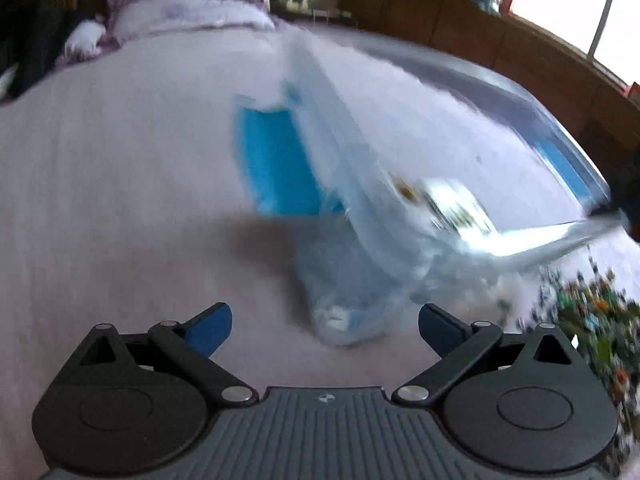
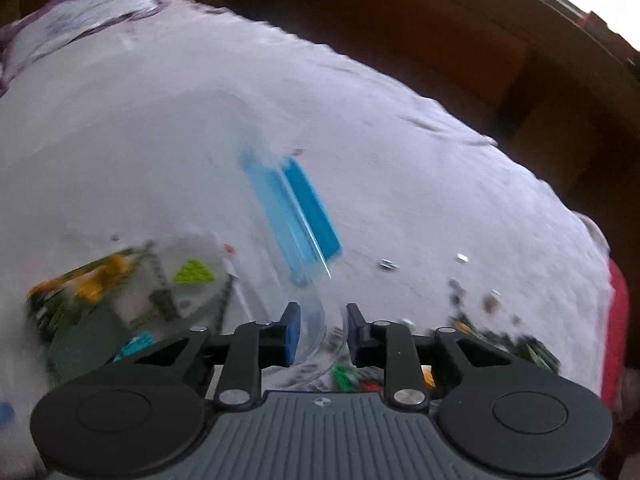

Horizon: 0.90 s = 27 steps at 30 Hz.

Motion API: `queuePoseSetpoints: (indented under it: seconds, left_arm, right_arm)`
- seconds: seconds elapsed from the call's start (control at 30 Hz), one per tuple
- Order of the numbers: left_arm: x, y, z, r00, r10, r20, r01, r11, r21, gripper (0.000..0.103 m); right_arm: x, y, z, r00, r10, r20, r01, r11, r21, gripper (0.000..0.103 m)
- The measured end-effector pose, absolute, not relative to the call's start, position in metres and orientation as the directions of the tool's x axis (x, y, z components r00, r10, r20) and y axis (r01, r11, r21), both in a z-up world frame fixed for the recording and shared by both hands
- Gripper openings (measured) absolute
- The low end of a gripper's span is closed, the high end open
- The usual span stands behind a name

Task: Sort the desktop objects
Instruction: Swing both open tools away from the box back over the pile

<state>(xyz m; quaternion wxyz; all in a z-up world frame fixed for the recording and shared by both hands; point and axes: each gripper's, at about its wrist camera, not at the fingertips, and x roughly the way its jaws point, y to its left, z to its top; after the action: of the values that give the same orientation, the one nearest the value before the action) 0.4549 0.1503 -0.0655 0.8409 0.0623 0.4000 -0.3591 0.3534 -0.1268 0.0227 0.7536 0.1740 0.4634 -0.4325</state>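
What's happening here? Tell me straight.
A person with two claws is sorting bricks on a bed. The right claw straddles the rim of a clear bin, jaws narrow; whether it grips is unclear. The left claw is open and empty beside the bin.

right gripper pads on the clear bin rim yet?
Cannot tell. In the right wrist view the clear bin rim sits between the right gripper pads, gaps visible, but motion blur hides any contact.
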Motion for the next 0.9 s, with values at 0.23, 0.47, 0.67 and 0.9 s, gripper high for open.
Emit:
queuePoseSetpoints:
  seconds: [0.23,0.47,0.67,0.9]
  left_arm:
    - [0.466,0.166,-0.068,0.394,-0.582,-0.711,0.628,0.736,-0.254,0.101]
    - [0.430,0.170,-0.053,0.232,-0.647,-0.726,0.747,0.596,-0.293,0.101]
    - [0.353,0.140,-0.043,0.049,-0.631,-0.775,0.930,0.312,-0.195,0.098]
    - [0.270,0.132,-0.038,0.064,-0.588,-0.806,0.996,-0.015,0.090,0.078]
  right_arm:
    - [0.331,-0.121,0.044,0.300,-0.562,-0.771,0.814,0.572,-0.100,0.028]
    - [0.270,-0.044,0.102,0.460,-0.660,-0.594,0.810,0.586,-0.024,0.055]
    - [0.147,0.039,0.065,0.483,-0.620,-0.618,0.821,0.567,0.072,0.056]
    - [0.061,0.125,-0.010,0.386,-0.597,-0.704,0.890,0.441,0.114,0.051]
